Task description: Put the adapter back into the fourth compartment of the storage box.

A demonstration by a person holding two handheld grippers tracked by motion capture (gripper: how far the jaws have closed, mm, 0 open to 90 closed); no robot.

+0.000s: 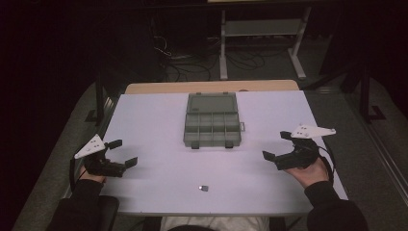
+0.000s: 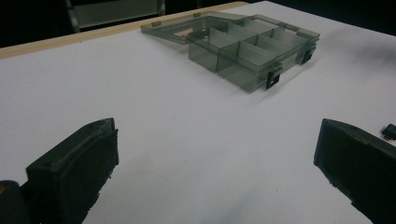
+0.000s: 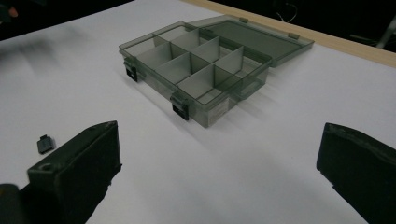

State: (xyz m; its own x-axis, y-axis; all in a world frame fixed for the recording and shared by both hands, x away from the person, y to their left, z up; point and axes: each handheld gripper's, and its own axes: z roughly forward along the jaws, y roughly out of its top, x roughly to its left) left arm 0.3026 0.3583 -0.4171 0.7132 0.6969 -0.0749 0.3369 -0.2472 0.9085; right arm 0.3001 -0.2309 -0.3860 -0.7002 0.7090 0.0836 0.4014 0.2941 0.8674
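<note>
A grey see-through compartment box (image 1: pixel 212 128) lies open at the table's middle, its lid (image 1: pixel 212 103) folded flat behind it and its compartments looking empty. The same box (image 2: pixel 254 51) sits far ahead in the left gripper view, and this box (image 3: pixel 194 70) is ahead in the right gripper view. A small dark part (image 1: pixel 204 188) lies near the front edge. My left gripper (image 1: pixel 123 154) hovers open at the left side. My right gripper (image 1: pixel 277 145) hovers open at the right side. Both hold nothing. The small part (image 2: pixel 389 131) lies right of the left jaws, and the part (image 3: pixel 45 143) lies left of the right jaws.
The white table top (image 1: pixel 159 120) has a wooden strip (image 1: pixel 211 86) along its far edge. Beyond it stand a white frame (image 1: pixel 262 33) and cables (image 1: pixel 192 62) on a dark floor. A small white tag (image 1: pixel 242 126) lies by the box's right side.
</note>
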